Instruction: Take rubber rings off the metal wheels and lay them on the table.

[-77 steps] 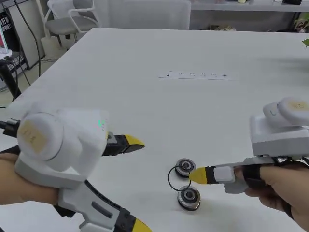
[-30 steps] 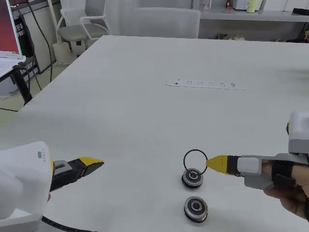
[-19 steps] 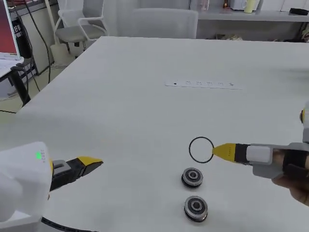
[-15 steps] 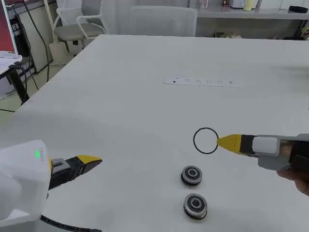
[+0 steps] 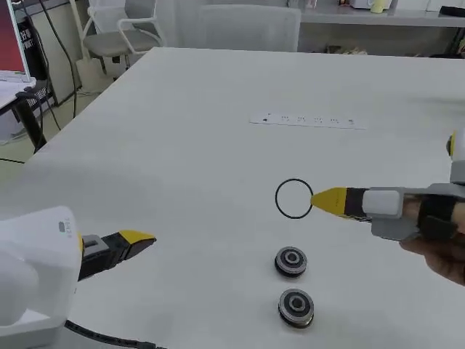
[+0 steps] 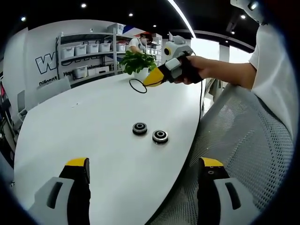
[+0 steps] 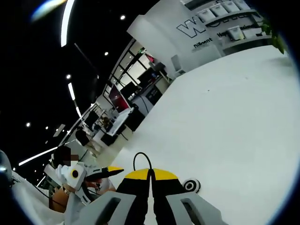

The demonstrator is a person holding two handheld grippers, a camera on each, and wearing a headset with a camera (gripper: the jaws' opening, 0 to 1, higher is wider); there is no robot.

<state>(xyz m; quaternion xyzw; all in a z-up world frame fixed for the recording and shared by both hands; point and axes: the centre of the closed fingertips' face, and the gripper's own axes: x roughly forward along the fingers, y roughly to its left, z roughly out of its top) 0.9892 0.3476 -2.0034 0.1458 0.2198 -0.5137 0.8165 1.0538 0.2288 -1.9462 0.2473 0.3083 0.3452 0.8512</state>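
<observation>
Right claw (image 5: 318, 200) comes in from the right, and there it is: yellow tips clenched on the thin black rubber ring (image 5: 293, 179). In the right gripper view the two jaws (image 7: 151, 174) sit pressed together, with the ring (image 7: 142, 153) looping out past the tips. The left gripper view shows the ring (image 6: 130, 86) held up in the air, off the white tabletop (image 5: 182, 131).

Down below, two metal wheels lie flat on the tabletop. The far wheel (image 5: 291, 261) sits just nearer than the hanging ring, and the near wheel (image 5: 296, 306) is close behind it, towards the person. They lie near each other but apart. Whether either wheel wears a ring, I cannot tell from here.

Over to the near left: the left claw (image 6: 144, 165) is released, jaws spread wide, gripping nothing. One yellow tip (image 5: 138, 238) points right towards the wheels, well apart from them.

Further out on the tabletop lies a white power strip (image 5: 309, 120), and office chairs (image 5: 109, 33) stand beyond the far edge.
</observation>
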